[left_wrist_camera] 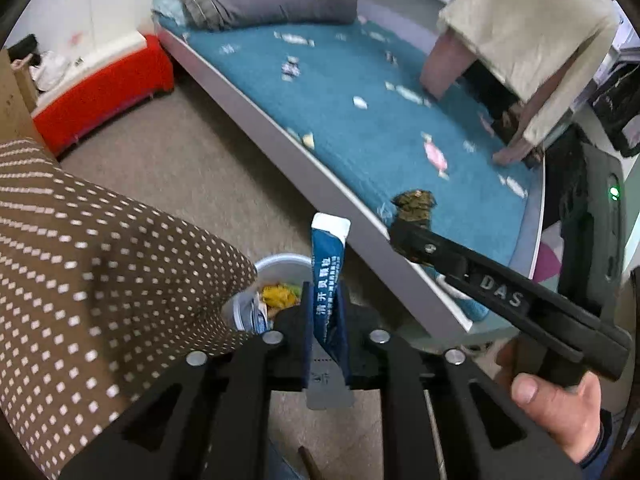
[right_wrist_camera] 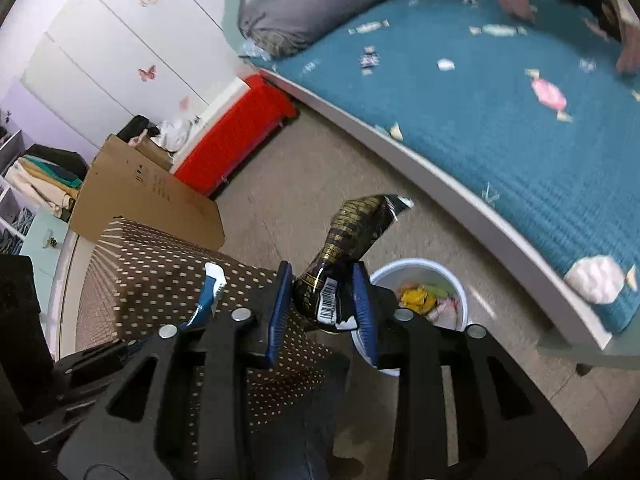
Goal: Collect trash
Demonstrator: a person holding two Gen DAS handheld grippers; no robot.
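- Blue packet (left_wrist_camera: 327, 276) stands upright between the pads of the left gripper (left_wrist_camera: 325, 320), pinched at its lower part. White bin (left_wrist_camera: 276, 280) sits on the floor just beyond, partly hidden by a dotted brown cushion (left_wrist_camera: 100, 264).
- Right gripper (left_wrist_camera: 412, 236) enters from the right of the left wrist view, with a dark wrapper (left_wrist_camera: 414, 202) at its tip.
- Black-and-gold wrapper (right_wrist_camera: 352, 256) sits between the right gripper (right_wrist_camera: 322, 308) pads; whether both pads press on it cannot be told. White bin (right_wrist_camera: 460, 280) lies just right, beside the bed (right_wrist_camera: 500, 140).

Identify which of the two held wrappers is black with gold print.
The wrapper between the right gripper's fingers, with a barcode near its lower end. The left gripper's packet is blue and white.
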